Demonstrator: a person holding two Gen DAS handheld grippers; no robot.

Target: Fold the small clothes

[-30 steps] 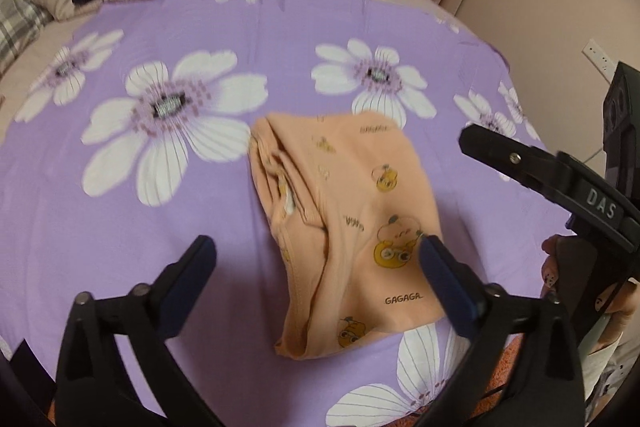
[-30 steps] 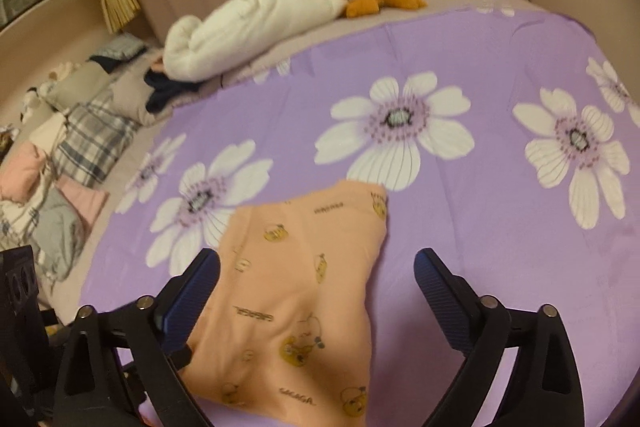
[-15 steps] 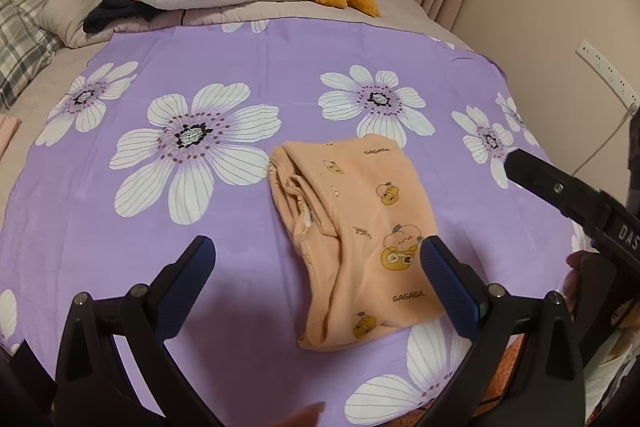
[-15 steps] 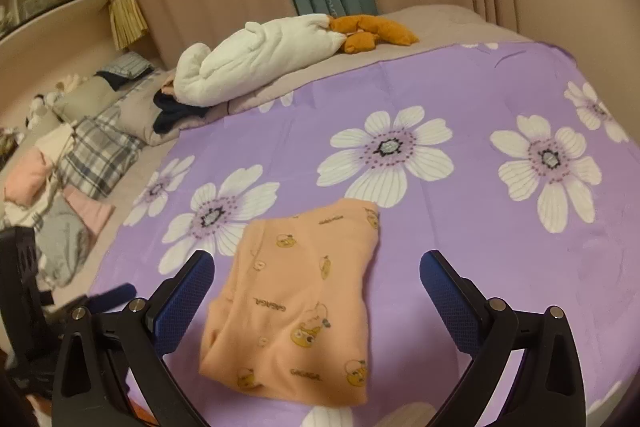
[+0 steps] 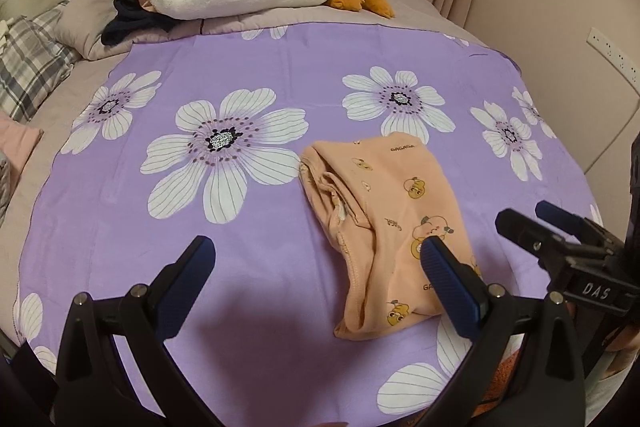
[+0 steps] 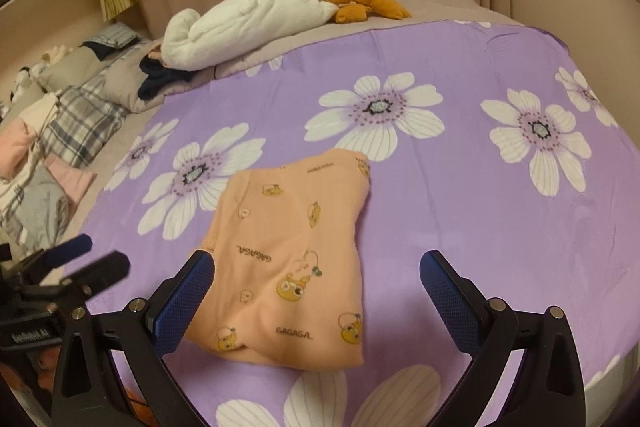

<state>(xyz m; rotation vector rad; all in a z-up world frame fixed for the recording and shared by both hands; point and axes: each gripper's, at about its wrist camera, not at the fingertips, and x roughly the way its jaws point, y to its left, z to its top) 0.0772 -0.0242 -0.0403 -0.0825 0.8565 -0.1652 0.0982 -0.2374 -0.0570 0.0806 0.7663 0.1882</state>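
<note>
Your left gripper hangs spread wide and empty above the purple bedsheet with white flowers. Right of it, the folded peach cotton garment with cartoon prints lies flat on that sheet. Your right gripper is likewise spread, grasping nothing, over the garment's near edge.

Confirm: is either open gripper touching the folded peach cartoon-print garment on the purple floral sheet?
Cannot tell. Both the left gripper and right gripper frame the garment with jaws open, empty; neither wrist view plainly shows contact or gap.
</note>
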